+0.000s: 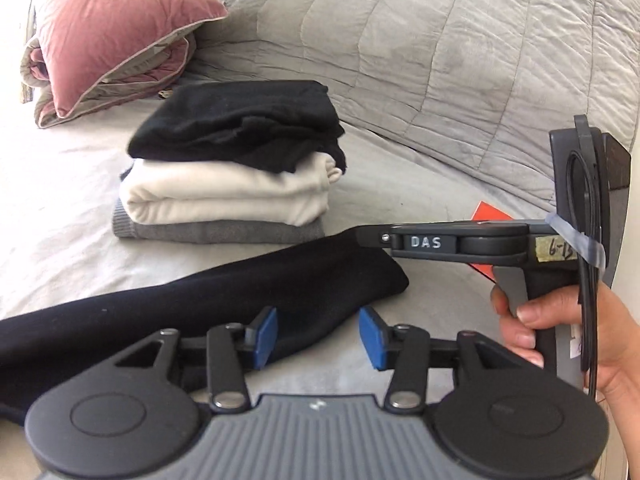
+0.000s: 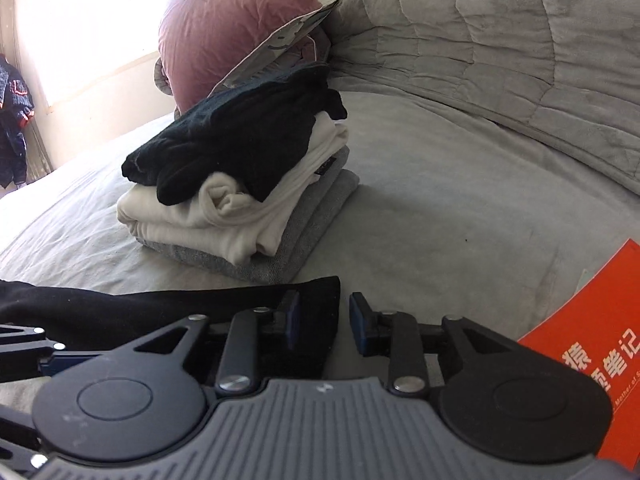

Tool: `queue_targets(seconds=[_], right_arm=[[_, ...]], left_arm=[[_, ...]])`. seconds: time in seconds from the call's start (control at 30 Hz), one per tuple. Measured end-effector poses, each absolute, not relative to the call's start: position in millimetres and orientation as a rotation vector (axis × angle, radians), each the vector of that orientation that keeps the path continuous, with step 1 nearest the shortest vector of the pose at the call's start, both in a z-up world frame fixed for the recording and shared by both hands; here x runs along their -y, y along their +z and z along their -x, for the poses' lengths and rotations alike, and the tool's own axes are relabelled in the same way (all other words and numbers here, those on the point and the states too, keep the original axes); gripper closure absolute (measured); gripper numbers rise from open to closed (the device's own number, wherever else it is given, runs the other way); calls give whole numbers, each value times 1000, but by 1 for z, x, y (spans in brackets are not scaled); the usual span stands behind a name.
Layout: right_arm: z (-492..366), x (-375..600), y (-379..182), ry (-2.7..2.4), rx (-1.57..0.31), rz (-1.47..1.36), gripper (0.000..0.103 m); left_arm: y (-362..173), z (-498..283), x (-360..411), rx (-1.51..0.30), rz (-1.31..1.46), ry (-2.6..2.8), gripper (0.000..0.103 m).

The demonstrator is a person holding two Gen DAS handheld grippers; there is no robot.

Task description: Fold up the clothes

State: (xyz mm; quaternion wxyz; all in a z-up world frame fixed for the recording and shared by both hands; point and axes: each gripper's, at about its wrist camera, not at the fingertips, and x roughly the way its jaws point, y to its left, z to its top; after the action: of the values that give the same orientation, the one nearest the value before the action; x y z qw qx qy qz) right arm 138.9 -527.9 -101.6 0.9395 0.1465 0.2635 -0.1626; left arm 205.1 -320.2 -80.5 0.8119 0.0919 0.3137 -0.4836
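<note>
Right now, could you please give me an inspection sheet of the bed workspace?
Surface: grey bedsheet, lightly creased, with a quilted grey blanket bunched at the back.
Job's things: long black garment lying flat in front; stack of folded clothes behind it, black on white on grey.
Clutter: red booklet on the sheet at right; pink pillow on a folded duvet.
Grippers: left gripper open over the black garment, holding nothing; right gripper open at the garment's end, one finger over the cloth.
Cables: black cable looped along the right gripper's handle.
Surroundings: bright window; dark jacket hanging beside it.
</note>
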Motion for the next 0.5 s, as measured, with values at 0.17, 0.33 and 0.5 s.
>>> queue_targets(seconds=[0.17, 0.33, 0.5], right_arm=[[-132, 514, -83, -315, -485, -290, 68], [-132, 492, -75, -274, -450, -299, 60], [-143, 471, -72, -222, -445, -292, 57]], left_arm=[[-72, -223, 281, -678, -188, -915, 49], [-75, -237, 244, -693, -175, -788, 39], [-77, -251, 214, -699, -185, -657, 24]])
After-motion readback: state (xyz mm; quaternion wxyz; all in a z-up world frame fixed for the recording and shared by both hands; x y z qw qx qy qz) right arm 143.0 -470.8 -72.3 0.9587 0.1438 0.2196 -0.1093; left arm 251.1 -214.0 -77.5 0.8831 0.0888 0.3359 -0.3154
